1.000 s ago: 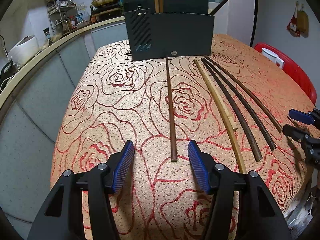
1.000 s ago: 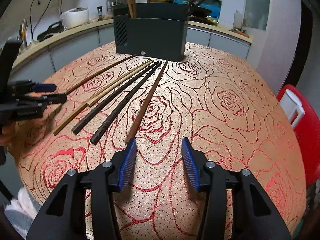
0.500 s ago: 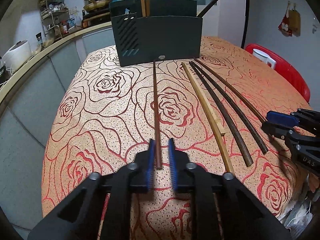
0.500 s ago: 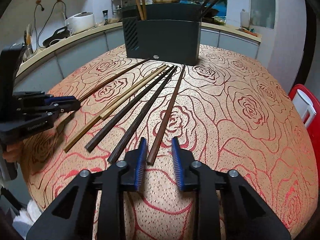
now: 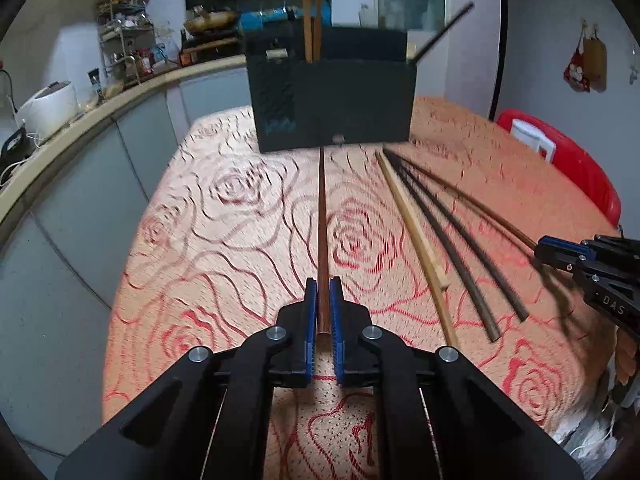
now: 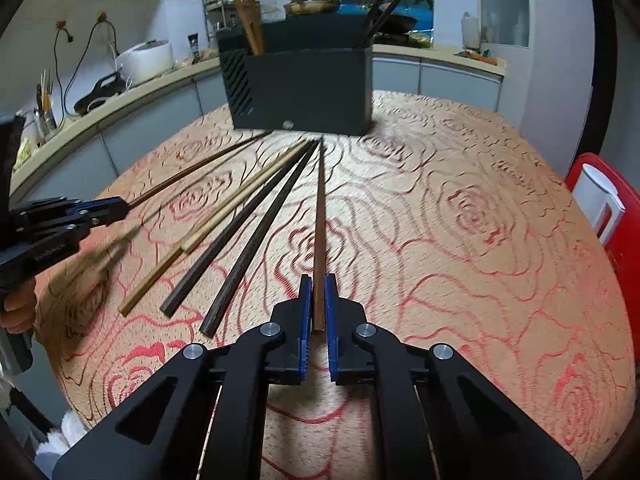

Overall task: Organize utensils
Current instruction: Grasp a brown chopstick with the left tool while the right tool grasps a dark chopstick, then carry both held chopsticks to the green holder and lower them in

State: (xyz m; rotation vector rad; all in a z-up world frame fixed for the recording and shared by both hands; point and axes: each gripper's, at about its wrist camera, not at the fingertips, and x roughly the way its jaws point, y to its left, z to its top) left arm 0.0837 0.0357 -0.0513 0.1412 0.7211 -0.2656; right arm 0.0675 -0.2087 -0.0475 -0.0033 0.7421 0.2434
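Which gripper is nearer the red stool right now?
Right. The right gripper holds a chopstick on the side toward the red stool; the left gripper is farther, across the loose chopsticks.

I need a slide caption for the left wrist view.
Left tool shut on a reddish-brown chopstick pointing toward the dark utensil holder on the rose-patterned tablecloth.

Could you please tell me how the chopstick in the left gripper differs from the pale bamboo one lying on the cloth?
The gripped chopstick is dark reddish brown; the bamboo one is pale tan. The gripped one sits clamped at its near end between the left gripper's pads; the bamboo one lies free, with no gripper on it. Both are long and slim, pointing toward the black holder.
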